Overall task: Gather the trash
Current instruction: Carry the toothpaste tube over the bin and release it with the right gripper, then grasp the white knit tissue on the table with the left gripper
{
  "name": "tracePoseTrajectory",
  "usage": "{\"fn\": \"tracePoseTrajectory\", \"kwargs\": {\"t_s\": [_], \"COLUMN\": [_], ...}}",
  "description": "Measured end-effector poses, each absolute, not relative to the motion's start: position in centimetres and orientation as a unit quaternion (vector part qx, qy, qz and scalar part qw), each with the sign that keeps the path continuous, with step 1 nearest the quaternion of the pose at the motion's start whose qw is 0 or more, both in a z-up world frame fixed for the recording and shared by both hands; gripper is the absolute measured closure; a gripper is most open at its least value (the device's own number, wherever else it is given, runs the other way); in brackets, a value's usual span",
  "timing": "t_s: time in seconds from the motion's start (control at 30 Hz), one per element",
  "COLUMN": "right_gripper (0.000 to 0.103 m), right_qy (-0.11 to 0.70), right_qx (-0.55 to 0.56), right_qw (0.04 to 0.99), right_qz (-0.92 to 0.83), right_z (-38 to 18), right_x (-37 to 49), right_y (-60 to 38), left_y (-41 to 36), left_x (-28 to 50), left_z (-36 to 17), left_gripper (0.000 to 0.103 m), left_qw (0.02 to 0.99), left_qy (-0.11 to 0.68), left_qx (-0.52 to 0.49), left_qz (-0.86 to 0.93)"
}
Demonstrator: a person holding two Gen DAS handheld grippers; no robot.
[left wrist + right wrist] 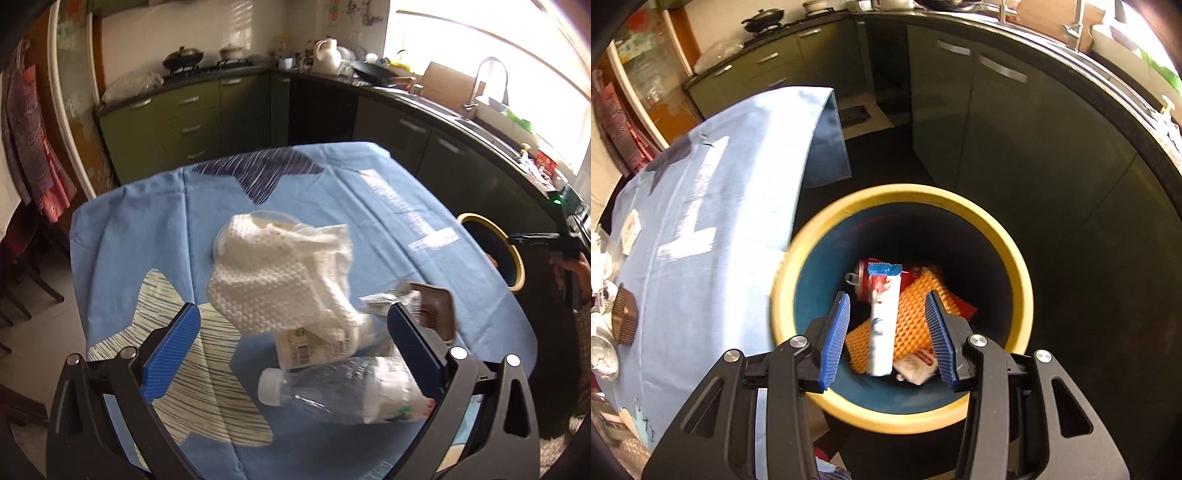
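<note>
My left gripper point(291, 325) is open above the blue tablecloth point(147, 229), with a pile of trash between its fingers: a white foam net point(273, 273), a clear plastic bottle point(332, 391), a white labelled wrapper point(314, 347) and a brown cupcake liner point(437, 306). My right gripper point(886, 321) is open over the yellow-rimmed trash bin point(1023, 280). Between its fingers a white and blue wrapper point(882, 317) hangs loose over the bin. Inside lie an orange foam net point(912, 325), a red can point(866, 280) and a small packet point(916, 367).
The bin also shows in the left wrist view point(517, 258) beside the table's right edge. Dark green kitchen cabinets point(997, 129) and a counter with a sink point(480, 96) ring the room. More trash point(613, 325) lies at the table's left in the right wrist view.
</note>
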State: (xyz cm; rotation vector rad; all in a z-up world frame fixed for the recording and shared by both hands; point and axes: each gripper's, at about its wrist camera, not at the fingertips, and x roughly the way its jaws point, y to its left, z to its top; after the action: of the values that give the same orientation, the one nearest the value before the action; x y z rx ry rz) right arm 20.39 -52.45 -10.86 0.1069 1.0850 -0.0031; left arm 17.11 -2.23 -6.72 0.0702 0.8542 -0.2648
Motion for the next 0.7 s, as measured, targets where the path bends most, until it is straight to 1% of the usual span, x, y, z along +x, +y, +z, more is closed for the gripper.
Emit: {"fn": "tracePoseTrajectory", "kwargs": {"t_s": [0.33,0.4,0.47,0.5,0.57,0.6,0.63,0.67,0.7], "right_gripper": [0.058,0.058,0.058,0.057,0.057,0.057,0.057,0.057,0.057], "right_qy": [0.493,0.495,0.497,0.497,0.498,0.497,0.496,0.496,0.495], "right_qx": [0.047,0.041,0.040,0.040,0.041,0.043,0.043,0.044,0.044], "right_qw": [0.868,0.867,0.866,0.866,0.865,0.866,0.866,0.866,0.867], "right_qz": [0.035,0.038,0.042,0.043,0.044,0.045,0.045,0.046,0.047], "right_z": [-9.8,-10.0,-10.1,-10.2,-10.2,-10.1,-10.1,-10.1,-10.0], "right_x": [19.0,18.7,18.6,18.5,18.5,18.5,18.5,18.5,18.4], "right_y": [-48.3,-47.6,-47.3,-47.2,-47.2,-47.2,-47.2,-47.1,-47.2], "left_y": [-1.6,-1.3,-1.2,-1.0,-0.8,-0.8,-0.7,-0.7,-0.7], "left_x": [18.7,19.0,19.3,19.4,19.7,19.8,19.8,19.7,19.7], "left_z": [-8.2,-8.1,-8.1,-8.2,-8.4,-8.6,-8.8,-8.9,-8.9], "left_gripper": [0.007,0.014,0.029,0.033,0.049,0.052,0.057,0.066,0.072], "left_qw": [0.887,0.886,0.883,0.881,0.877,0.873,0.870,0.868,0.867], "left_qy": [0.440,0.440,0.445,0.449,0.458,0.466,0.471,0.474,0.475], "left_qx": [0.005,-0.011,-0.024,-0.030,-0.035,-0.039,-0.041,-0.042,-0.042], "left_qz": [-0.142,-0.145,-0.146,-0.143,-0.140,-0.140,-0.140,-0.141,-0.141]}}
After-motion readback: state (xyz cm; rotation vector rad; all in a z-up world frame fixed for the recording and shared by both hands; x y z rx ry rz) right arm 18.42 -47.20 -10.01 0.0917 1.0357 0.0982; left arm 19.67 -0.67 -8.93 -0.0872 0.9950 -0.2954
